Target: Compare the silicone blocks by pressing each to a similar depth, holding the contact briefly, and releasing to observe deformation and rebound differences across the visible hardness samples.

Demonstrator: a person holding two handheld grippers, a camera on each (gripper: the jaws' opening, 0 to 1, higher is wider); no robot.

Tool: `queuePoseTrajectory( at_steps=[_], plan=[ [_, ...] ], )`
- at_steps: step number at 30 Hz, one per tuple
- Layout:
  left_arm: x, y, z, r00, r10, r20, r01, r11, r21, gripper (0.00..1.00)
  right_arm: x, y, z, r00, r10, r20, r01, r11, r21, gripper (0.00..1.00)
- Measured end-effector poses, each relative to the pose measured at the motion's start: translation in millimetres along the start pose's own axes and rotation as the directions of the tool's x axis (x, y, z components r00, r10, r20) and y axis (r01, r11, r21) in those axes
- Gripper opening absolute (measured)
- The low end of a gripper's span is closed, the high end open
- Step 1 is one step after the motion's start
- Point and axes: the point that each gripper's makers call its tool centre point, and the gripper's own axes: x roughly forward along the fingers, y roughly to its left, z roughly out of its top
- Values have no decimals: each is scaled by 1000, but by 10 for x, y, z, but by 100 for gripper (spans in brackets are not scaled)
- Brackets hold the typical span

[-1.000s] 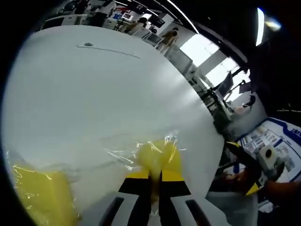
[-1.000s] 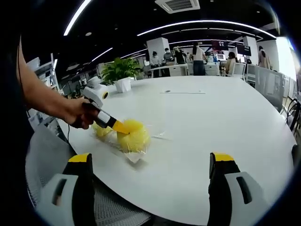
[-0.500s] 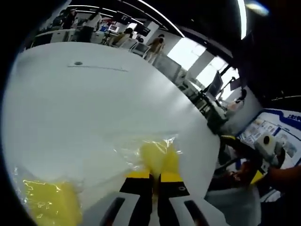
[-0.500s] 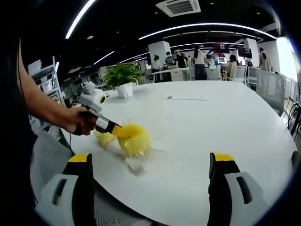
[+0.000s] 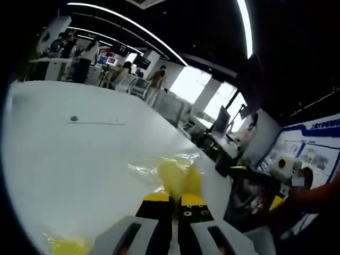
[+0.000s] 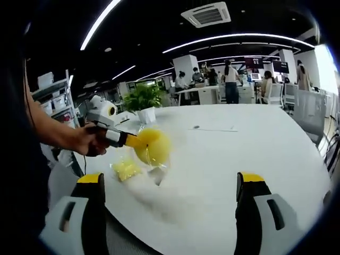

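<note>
Above the white tabletop [image 6: 255, 154], left tongs [image 5: 174, 197] were clenched on a yellow silicone block [image 5: 178, 178] in clear plastic wrap [image 5: 143, 170], lifted off the surface in the right gripper view. Second yellow block [image 6: 126, 170] lay on the tabletop just below it, near the near-left edge. Right tongs [image 6: 172, 186] were released, jaws wide apart. Potted plant [image 6: 144, 101] stood far left.

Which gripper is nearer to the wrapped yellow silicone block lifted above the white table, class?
Left. The left gripper is shut on the wrapped yellow block, holding it above the table. The right gripper hangs open, apart from it at the table's near edge.
</note>
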Motion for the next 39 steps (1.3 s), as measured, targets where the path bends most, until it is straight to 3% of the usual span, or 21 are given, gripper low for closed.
queuePoseTrajectory(
  at_steps=[9, 13, 15, 18, 25, 32, 39],
  plan=[
    [-300, -224, 434, 996, -23, 87, 11, 992, 129, 0, 33, 97, 617, 993, 97, 73, -98, 995, 7, 96],
    [-412, -357, 581, 991, -37, 125, 15, 985, 170, 0, 48, 278, 783, 979, 192, 64, -194, 981, 27, 80],
    [-469, -422, 631, 988, -43, 146, 16, 984, 177, 0, 85, 323, 863, 977, 199, 73, -199, 980, -12, 81],
    [-545, -485, 679, 984, -50, 170, 18, 983, 180, 0, 132, 440, 916, 966, 248, 67, -247, 969, -31, 79],
    [-673, -595, 800, 975, -63, 212, 24, 983, 184, 0, 294, 513, 987, 954, 291, 72, -289, 957, -36, 75],
    [-748, -740, 845, 970, -87, 226, 39, 977, 210, 0, 474, 671, 1071, 926, 368, 80, -365, 930, -45, 65],
    [-769, -848, 782, 973, -111, 204, 62, 971, 229, 0, 540, 948, 1139, 868, 488, 88, -490, 872, -6, 48]
  ],
)
